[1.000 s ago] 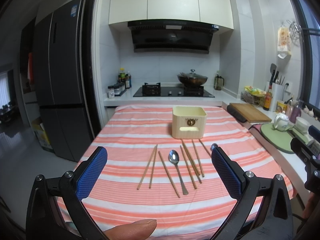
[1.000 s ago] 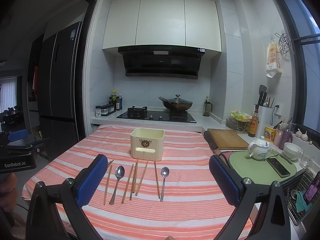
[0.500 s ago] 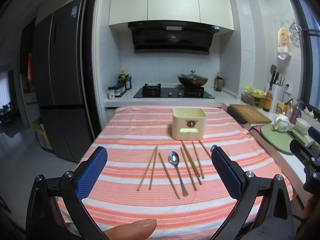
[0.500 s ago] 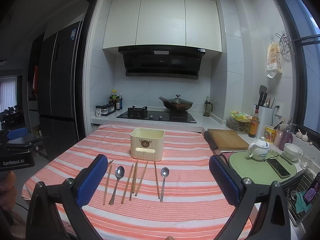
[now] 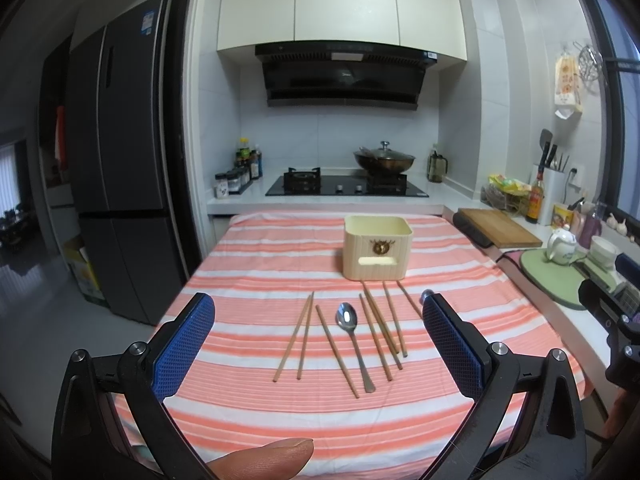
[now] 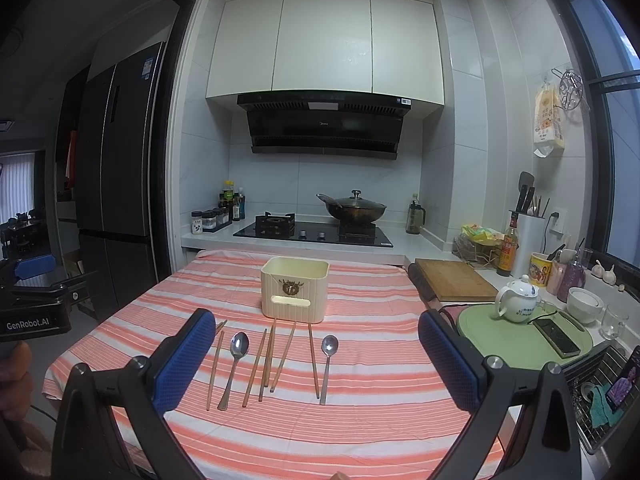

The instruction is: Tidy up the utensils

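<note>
Chopsticks (image 6: 285,354) of slim wood and steel spoons (image 6: 328,364) lie before a ribbed cream box (image 6: 294,290); both hand-held grippers released.

Dim, bluish window light; sharp centre, fisheye-warped, vignetted edges.

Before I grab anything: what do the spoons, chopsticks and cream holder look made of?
Spoons: likely polished steel; silvery bowls reflect light. Chopsticks: probably wood or bamboo; matte tan-brown sticks. Cream holder: likely plastic; smooth, moulded ribbed walls with a cut-out slot, though glazed ceramic can't be ruled out.
</note>
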Demonstrator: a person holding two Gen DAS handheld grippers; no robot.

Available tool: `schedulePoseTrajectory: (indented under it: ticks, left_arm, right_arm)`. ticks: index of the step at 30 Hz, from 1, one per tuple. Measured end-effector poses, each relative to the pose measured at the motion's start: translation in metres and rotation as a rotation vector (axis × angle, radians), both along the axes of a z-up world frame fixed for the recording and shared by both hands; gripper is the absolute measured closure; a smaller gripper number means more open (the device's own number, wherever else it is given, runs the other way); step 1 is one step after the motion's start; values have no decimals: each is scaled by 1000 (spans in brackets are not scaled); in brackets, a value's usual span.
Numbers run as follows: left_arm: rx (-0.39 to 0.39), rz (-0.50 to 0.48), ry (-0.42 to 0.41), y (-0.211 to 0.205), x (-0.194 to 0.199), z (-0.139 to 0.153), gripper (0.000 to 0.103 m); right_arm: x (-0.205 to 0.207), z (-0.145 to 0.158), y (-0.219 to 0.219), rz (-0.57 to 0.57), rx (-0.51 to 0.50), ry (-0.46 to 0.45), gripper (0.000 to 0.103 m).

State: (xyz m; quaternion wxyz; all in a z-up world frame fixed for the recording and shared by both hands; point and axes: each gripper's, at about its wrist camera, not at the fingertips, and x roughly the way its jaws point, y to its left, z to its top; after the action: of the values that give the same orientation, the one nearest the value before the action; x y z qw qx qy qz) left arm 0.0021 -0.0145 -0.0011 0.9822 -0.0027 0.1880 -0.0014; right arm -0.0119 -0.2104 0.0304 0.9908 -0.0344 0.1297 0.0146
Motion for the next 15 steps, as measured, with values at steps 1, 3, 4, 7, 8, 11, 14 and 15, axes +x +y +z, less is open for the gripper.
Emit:
schedulePoseTrajectory:
  ticks: [1, 3, 4, 7, 8, 11, 14, 15]
  left_arm:
    - [4, 0, 2, 0, 0, 0, 0]
    - [-2, 0, -4, 1, 0, 0, 0]
    - [-4, 0, -6, 1, 0, 0, 0]
    - [-2, -1, -3, 9, 2, 5, 0]
    - [-2, -1, -2, 8, 2, 6, 0]
    - [1, -1, -1, 8, 2, 5, 0]
    - [-4, -1, -5, 9, 2, 5, 0]
    - [-4, -1, -5, 9, 1, 5, 0]
  right_arm:
    - [0, 0, 0, -1, 1, 0, 0]
    - [0, 0, 0, -2, 9, 1, 0]
    - [-1, 0, 0, -3, 8, 0, 0]
    - [-1, 0, -1, -3, 13, 0, 0]
    - [-1, 0, 0, -3, 13, 0, 0]
    - [-1, 0, -1, -3, 15, -2, 0]
    - [-1, 0, -1, -4, 21, 0, 0]
    - [-1, 0, -1, -3, 22, -1, 0]
